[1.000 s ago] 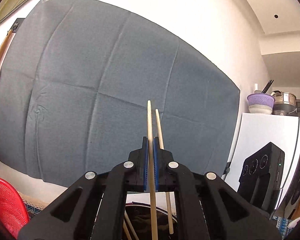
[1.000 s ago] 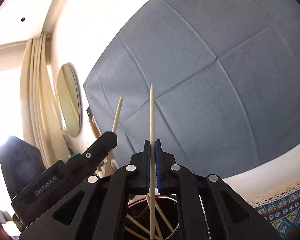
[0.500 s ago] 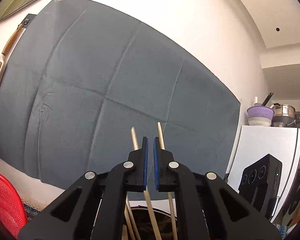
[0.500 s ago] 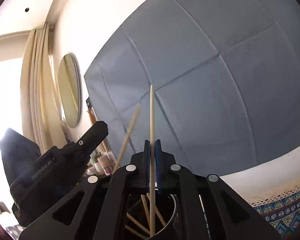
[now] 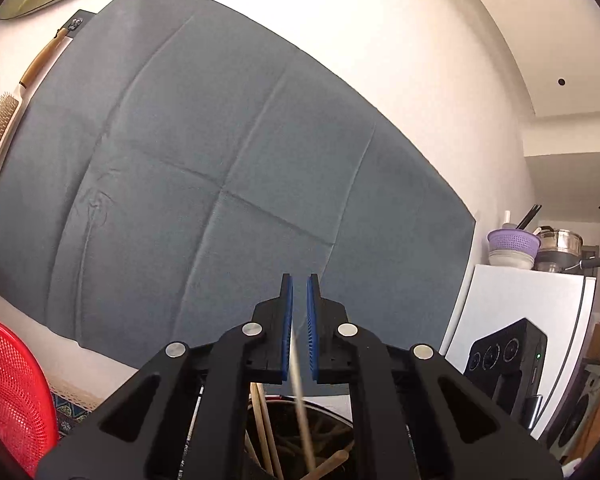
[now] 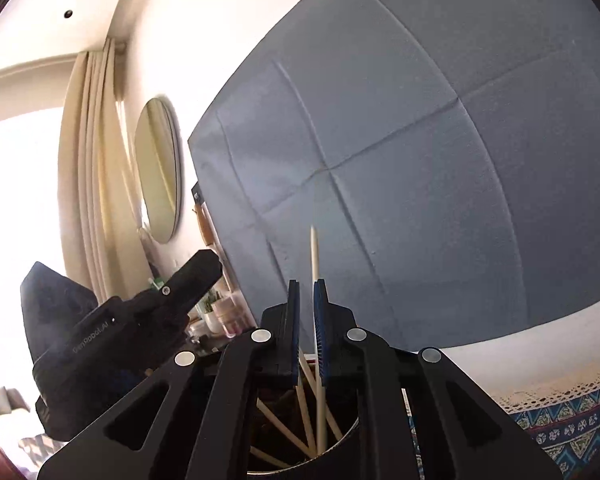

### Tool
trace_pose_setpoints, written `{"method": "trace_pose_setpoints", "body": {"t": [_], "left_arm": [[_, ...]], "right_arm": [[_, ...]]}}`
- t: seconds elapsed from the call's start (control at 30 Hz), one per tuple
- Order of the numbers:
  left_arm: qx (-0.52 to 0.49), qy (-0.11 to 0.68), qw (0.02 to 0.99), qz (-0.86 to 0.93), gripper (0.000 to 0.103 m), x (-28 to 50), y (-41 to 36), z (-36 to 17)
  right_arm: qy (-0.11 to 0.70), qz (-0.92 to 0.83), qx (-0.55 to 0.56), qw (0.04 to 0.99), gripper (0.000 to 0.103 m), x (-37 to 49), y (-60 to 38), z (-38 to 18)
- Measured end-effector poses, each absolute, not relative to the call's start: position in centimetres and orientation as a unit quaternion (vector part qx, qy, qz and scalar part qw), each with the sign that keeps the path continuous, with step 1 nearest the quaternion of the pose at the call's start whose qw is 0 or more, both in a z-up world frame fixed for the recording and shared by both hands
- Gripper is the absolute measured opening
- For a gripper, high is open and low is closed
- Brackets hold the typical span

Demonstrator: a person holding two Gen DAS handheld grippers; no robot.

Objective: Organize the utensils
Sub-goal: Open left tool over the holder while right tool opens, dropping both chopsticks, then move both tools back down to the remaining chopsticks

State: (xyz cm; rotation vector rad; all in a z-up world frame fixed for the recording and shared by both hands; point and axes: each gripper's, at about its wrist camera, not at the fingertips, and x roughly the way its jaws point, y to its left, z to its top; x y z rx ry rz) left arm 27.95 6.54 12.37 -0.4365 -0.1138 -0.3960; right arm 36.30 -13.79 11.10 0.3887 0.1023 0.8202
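Both chopsticks have left their grips since a second ago. The left gripper (image 5: 298, 312) pinched one upright then; now its blue pads stand a narrow slit apart with nothing pressed between them, and only a blurred pale stick (image 5: 302, 396) drops below them, low centre of the left wrist view, toward the dark holder (image 5: 324, 432) underneath. The right gripper (image 6: 306, 316) has just been opening: its jaws are slightly parted, and its chopstick (image 6: 315, 280) stands loose between the pads, leaning against the right one, tip poking up above them and lower end down in the holder (image 6: 340, 444) among the sticks already collected there.

The step in hand looks like the release into the holder. Next, each tool probably needs to lift clear without dragging a stick back out, then go for the remaining utensils, none of which is in view.
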Motion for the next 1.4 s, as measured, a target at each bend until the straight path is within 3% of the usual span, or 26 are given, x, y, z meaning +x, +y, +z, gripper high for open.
{"method": "trace_pose_setpoints", "body": {"t": [0.03, 0.1, 0.13, 0.17, 0.23, 0.3, 0.47, 0.57, 1.1, 1.4], "left_arm": [[-0.217, -0.060, 0.955, -0.193, 0.007, 27.7, 6.9, 12.8], [-0.221, -0.066, 0.956, -0.182, 0.019, 27.2, 7.6, 13.4], [-0.225, -0.068, 0.956, -0.177, 0.024, 27.1, 7.9, 13.7], [-0.230, -0.068, 0.955, -0.174, 0.033, 27.0, 8.3, 13.9], [-0.237, -0.064, 0.954, -0.172, 0.042, 27.0, 8.9, 14.1], [-0.240, -0.050, 0.955, -0.165, 0.062, 27.3, 9.2, 14.3], [-0.252, -0.021, 0.957, -0.143, 0.087, 27.3, 10.3, 15.1], [-0.256, -0.011, 0.957, -0.133, 0.097, 26.6, 11.1, 15.9], [-0.130, 0.090, 0.985, -0.067, 0.097, 21.0, 10.7, 20.8], [-0.092, 0.143, 0.983, -0.068, 0.097, 18.4, 8.7, 19.5]], "right_arm": [[0.048, 0.396, 0.186, 0.898, 0.009, 36.3, -13.9, 11.1], [0.049, 0.391, 0.187, 0.900, 0.011, 36.3, -14.0, 11.1], [0.050, 0.390, 0.190, 0.900, 0.019, 36.3, -14.2, 11.0], [0.050, 0.387, 0.195, 0.900, 0.035, 36.4, -14.3, 11.0], [0.049, 0.372, 0.199, 0.905, 0.049, 36.2, -14.5, 11.0], [0.048, 0.356, 0.193, 0.913, 0.056, 36.2, -14.6, 11.4], [0.052, 0.329, 0.184, 0.925, 0.082, 35.5, -15.2, 12.7], [0.045, 0.319, 0.184, 0.928, 0.086, 34.7, -15.6, 14.1], [0.081, 0.268, 0.149, 0.948, 0.091, 28.7, -15.3, 21.1], [0.200, 0.207, 0.138, 0.948, 0.092, 27.5, -15.8, 20.8]]}}
